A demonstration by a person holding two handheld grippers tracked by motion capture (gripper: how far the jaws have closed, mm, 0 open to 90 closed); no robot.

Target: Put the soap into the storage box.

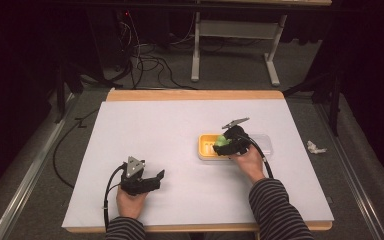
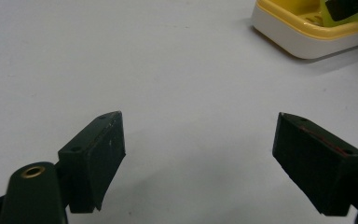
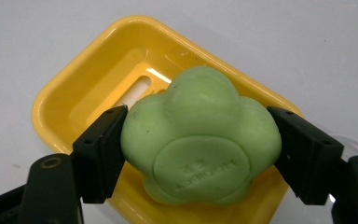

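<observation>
1. Green soap (image 3: 200,140), flower-shaped with a stamped oval on its face, sits closest to my right gripper (image 3: 196,154) camera, pinched on 2 sides between the black fingers (image 3: 100,149).
2. Under it I see the yellow soap dish (image 3: 74,93), slotted at the bottom; the soap hangs over the near half of the dish, and I cannot tell whether it touches the floor of it.
3. From the high view, the dish (image 1: 205,145) rests right of centre on the white surface (image 1: 155,125), with a clear lid (image 1: 266,142) just beside it.
4. My left gripper (image 2: 198,154) rests well apart, its fingers spread over bare surface, holding nothing.
5. I judge this the placing step: next I would lower the soap flat into the dish, then ease the fingers apart without dragging it.
</observation>
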